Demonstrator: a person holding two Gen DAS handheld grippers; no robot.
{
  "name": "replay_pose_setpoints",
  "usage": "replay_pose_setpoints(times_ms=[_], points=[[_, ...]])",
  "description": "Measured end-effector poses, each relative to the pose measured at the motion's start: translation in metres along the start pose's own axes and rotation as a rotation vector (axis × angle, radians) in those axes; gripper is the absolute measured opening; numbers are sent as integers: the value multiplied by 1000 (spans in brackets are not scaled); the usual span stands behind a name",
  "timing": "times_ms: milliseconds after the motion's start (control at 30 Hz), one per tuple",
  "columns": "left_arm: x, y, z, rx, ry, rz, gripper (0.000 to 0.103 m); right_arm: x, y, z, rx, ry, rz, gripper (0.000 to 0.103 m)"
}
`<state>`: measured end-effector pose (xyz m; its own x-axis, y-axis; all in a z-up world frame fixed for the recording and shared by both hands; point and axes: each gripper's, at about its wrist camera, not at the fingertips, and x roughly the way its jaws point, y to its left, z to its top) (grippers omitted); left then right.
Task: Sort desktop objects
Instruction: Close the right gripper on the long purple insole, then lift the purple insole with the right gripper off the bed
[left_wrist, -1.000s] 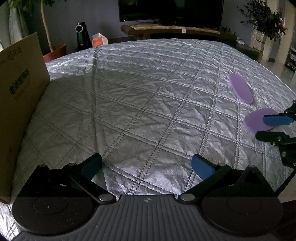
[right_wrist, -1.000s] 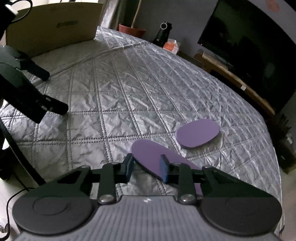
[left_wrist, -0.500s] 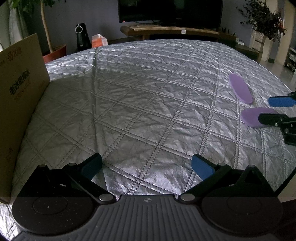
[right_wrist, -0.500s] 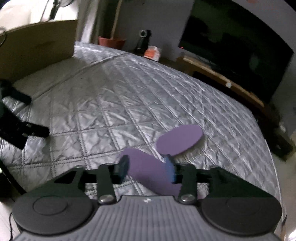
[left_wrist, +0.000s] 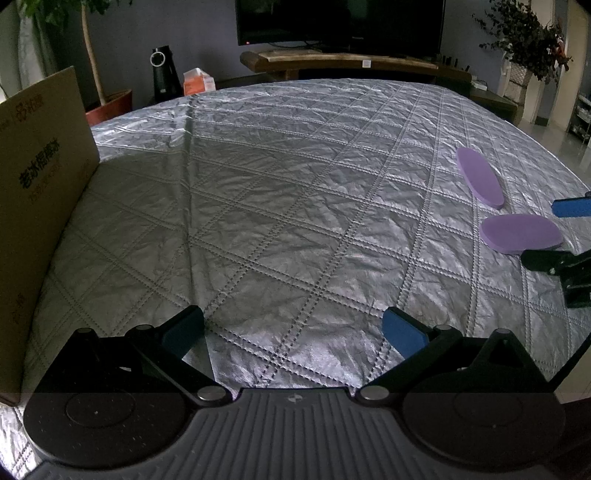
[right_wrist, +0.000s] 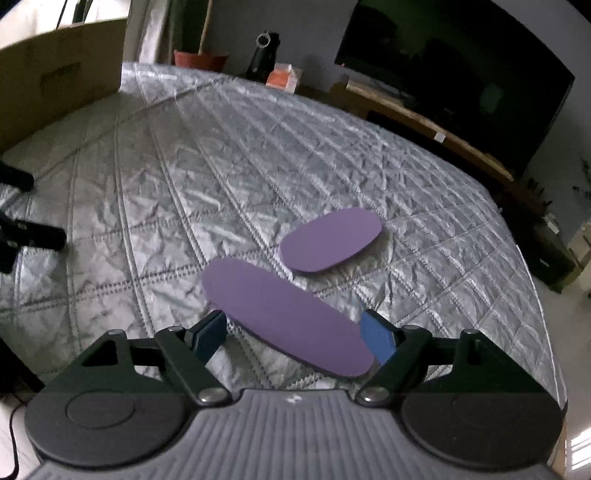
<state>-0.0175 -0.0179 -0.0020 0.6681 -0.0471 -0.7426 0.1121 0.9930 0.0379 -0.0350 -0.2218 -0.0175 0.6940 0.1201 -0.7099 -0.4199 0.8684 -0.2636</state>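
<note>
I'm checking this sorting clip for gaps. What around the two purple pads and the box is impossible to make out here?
- Near purple pad, right wrist view: its near end goes behind the opening right gripper, so contact is unclear.
- Cardboard box, left wrist view: cut off by the left edge; only an outer wall shows, contents hidden.
- Far purple pad: underside hidden against the quilted cover.
- Right gripper in the left wrist view: body cut off by the right edge.

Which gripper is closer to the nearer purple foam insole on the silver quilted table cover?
Right. The right gripper straddles the nearer purple foam insole, its jaws opening around it without pressing. The left gripper hangs open over bare cover, far across the table.
</note>
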Motion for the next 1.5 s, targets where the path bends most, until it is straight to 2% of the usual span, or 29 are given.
replay_pose_setpoints(times_ms=[333, 467, 600, 667, 733, 800, 867, 900, 1133, 1300, 1500], points=[[0, -1, -1, 1, -7, 1, 103, 18, -9, 9, 33, -10, -16, 77], [0, -1, -1, 1, -7, 0, 103, 21, -25, 8, 100, -10, 10, 78], [0, -1, 0, 0, -7, 1, 103, 29, -42, 2, 199, 19, 77, 89], [0, -1, 0, 0, -7, 1, 103, 33, -47, 1, 225, 31, 101, 89], [0, -1, -1, -1, -8, 1, 103, 34, -49, 2, 222, 30, 111, 87], [0, -2, -1, -1, -9, 1, 103, 33, -50, 3, 230, 26, 143, 67], [0, -2, -1, -1, -9, 1, 103, 32, -46, 4, 217, 22, 155, 58], [0, -1, -1, -1, -9, 1, 103, 31, -45, 4, 209, 22, 159, 56], [0, -1, -1, -2, -9, 1, 103, 26, -40, 2, 219, 8, 218, 55], [0, -1, -1, -1, -11, 1, 103, 20, -49, 8, 303, -75, 244, 55], [0, -1, -2, -2, -15, 0, 103, 35, -62, 15, 388, -73, 105, 55]])
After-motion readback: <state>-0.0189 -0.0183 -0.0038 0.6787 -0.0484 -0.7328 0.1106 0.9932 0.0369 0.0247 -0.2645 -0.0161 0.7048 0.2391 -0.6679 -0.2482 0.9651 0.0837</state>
